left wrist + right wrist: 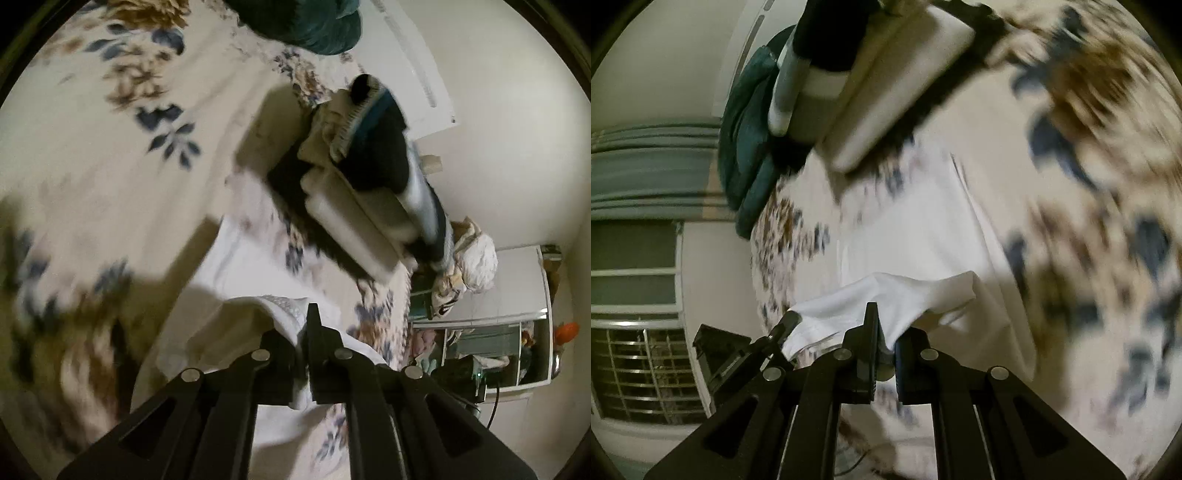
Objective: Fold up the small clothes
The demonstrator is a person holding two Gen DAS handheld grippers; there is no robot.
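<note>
Left claw: closed to a narrow gap, pinching an edge of the white garment between its fingers.
Right claw: closed likewise on another edge of the same garment; the cloth bunches between the fingers.
Garment: white, small, its gripped edge lifted off the bed; the rest lies flat on the bedspread ahead of both claws.
Bed: covered by a cream bedspread with blue and brown flowers; much of it is blurred.
Stack: folded clothes, cream, black and grey-striped, piled on the bed beyond the garment, apart from it.
Cushion: dark teal, at the bed's far edge next to the stack.
Surroundings: pale wall, a barred window in the right view, a cluttered shelf in the left view.
</note>
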